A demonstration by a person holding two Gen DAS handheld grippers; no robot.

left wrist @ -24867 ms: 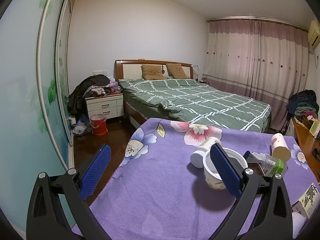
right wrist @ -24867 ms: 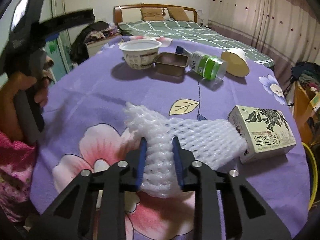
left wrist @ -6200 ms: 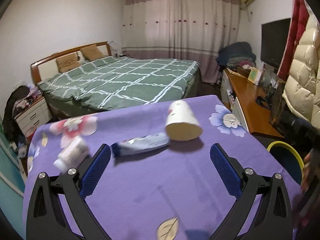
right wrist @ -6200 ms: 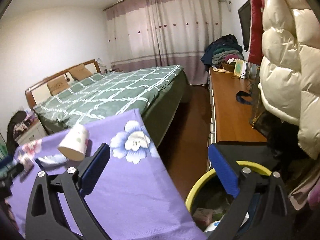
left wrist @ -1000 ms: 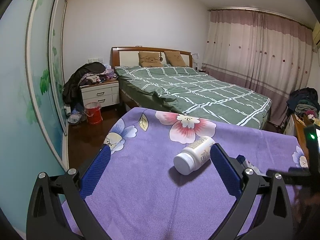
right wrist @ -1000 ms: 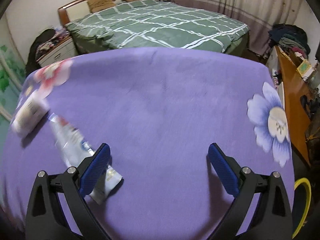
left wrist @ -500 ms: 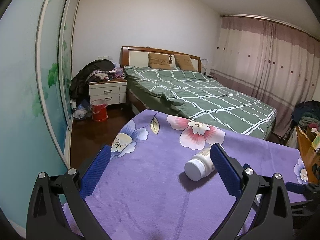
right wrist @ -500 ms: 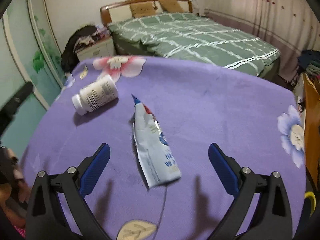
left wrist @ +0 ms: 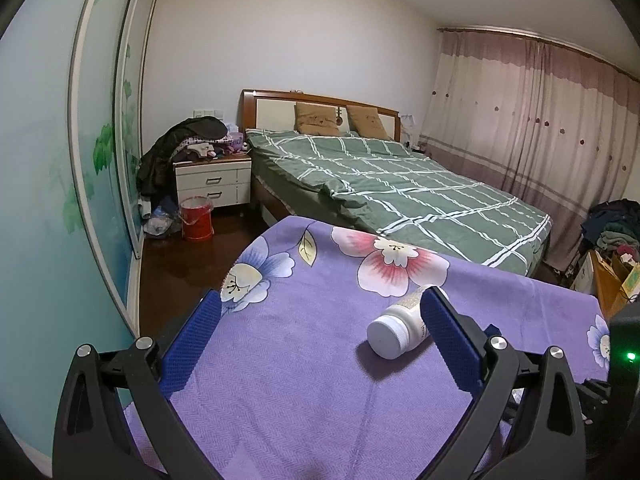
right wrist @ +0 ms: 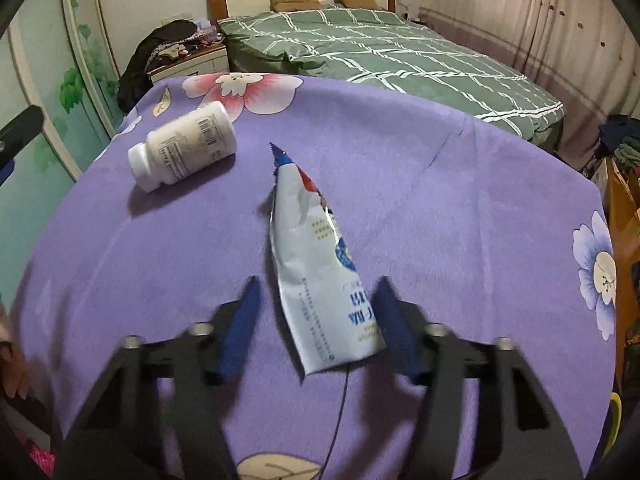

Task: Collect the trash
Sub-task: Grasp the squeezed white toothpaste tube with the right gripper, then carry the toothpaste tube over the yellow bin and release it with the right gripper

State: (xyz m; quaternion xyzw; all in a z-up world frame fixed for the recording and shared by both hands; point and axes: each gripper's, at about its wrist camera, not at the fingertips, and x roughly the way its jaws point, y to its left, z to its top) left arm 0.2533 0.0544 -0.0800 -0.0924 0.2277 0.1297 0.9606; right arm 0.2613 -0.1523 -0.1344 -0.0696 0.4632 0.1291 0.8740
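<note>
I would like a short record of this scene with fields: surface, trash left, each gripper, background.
surface: table with purple flowered cloth
trash left: white bottle lying on its side; flattened blue-white pouch beside it, apart from it
right gripper: over the near end of the pouch, jaws closing, pouch between them, pads not yet pressing
left gripper: open, nothing between its jaws, bottle just beyond its right finger
background: bed with green checked cover, nightstand, red bucket, curtains
</note>
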